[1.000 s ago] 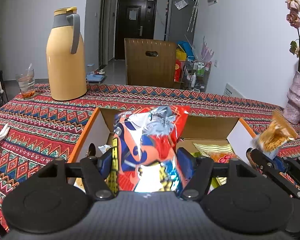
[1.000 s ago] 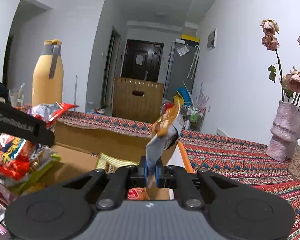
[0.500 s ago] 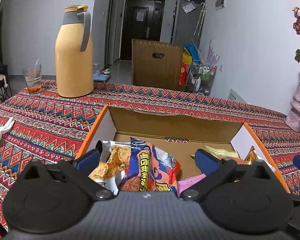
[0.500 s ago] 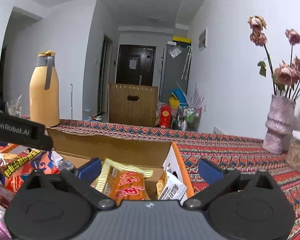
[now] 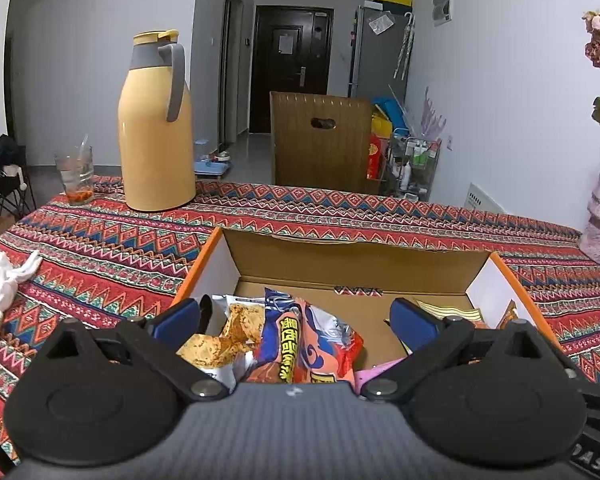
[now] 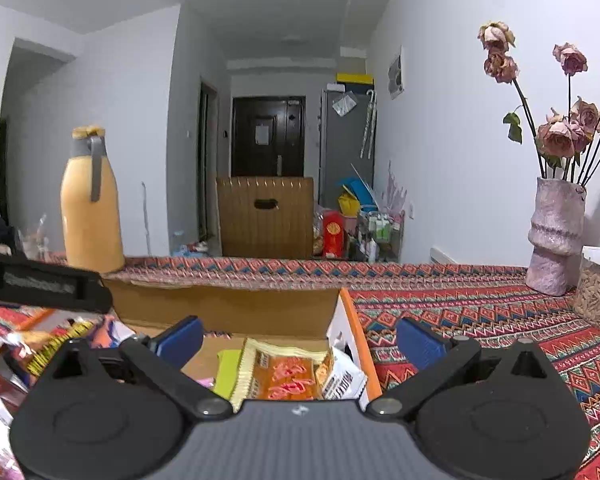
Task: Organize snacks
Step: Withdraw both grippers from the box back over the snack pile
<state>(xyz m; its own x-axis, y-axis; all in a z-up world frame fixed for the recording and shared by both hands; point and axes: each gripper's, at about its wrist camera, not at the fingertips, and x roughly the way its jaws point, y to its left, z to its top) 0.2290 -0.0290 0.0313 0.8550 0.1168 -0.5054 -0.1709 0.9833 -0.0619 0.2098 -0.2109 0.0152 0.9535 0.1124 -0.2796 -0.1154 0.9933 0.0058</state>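
Left wrist view — snack bag (image 5: 300, 344) below wide-spread left claw (image 5: 296, 318), inside box (image 5: 204, 264)

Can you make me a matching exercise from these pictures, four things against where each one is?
1. yellow thermos jug
2. orange and blue snack bag
3. pink vase
4. drinking glass

A. inside the cardboard box
B. far right of the table, holding dried roses
C. far left corner of the table
D. upright on the tablecloth, right of the glass

Pairs: 1-D, 2-A, 3-B, 4-C
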